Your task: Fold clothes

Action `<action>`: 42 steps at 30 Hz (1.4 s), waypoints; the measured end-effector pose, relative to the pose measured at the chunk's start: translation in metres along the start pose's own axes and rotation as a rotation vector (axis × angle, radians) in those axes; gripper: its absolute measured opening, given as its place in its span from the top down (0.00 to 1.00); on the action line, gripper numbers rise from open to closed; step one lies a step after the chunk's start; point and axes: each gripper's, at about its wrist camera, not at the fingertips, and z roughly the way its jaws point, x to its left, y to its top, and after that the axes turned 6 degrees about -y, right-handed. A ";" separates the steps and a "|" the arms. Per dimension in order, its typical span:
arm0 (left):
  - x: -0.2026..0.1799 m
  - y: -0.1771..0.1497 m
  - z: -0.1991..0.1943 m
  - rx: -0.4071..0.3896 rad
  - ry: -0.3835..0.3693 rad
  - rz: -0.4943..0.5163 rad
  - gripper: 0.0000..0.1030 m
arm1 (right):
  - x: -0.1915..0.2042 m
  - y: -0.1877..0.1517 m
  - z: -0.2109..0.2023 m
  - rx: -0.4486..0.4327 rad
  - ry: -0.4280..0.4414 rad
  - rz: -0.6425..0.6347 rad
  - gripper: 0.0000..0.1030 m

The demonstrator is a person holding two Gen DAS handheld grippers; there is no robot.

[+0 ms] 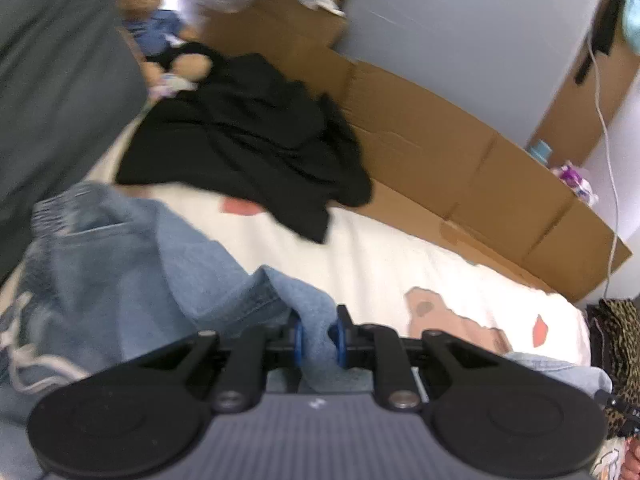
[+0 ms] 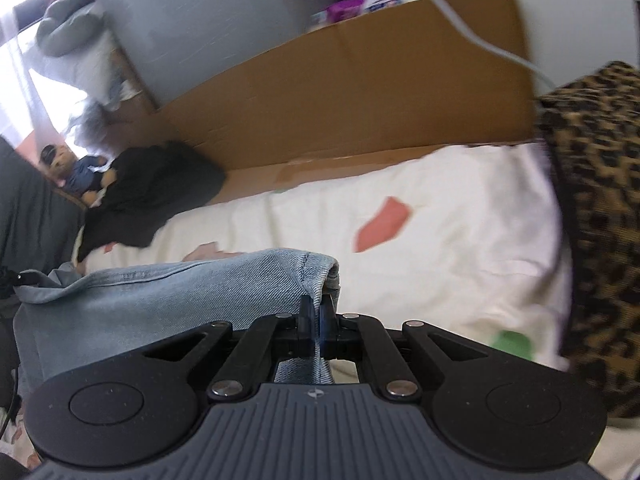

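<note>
Light-blue denim jeans (image 1: 132, 264) lie crumpled on a white bedsheet with red and brown patches (image 1: 384, 264). Left gripper (image 1: 319, 334) pinches a denim fold between its blue-padded fingers; right gripper (image 2: 316, 320) is pressed tight on the hemmed jeans edge (image 2: 320, 270). Black garment pile (image 1: 248, 140) further back, touching a stuffed bear in blue (image 1: 160, 36). Flattened brown cardboard (image 1: 440, 152) along the bed, leopard-print fabric (image 2: 600, 200) at right.

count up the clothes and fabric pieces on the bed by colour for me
Light blue denim: 1, the jeans, pinched by the left tongs and the right tongs
Black: 1, the crumpled garment
Leopard print: 1, the fabric at the bed's end
Total: 3
</note>
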 end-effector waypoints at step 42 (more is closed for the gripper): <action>0.031 0.014 0.075 0.160 0.187 0.546 0.41 | -0.081 0.028 0.017 0.022 -0.227 0.001 0.63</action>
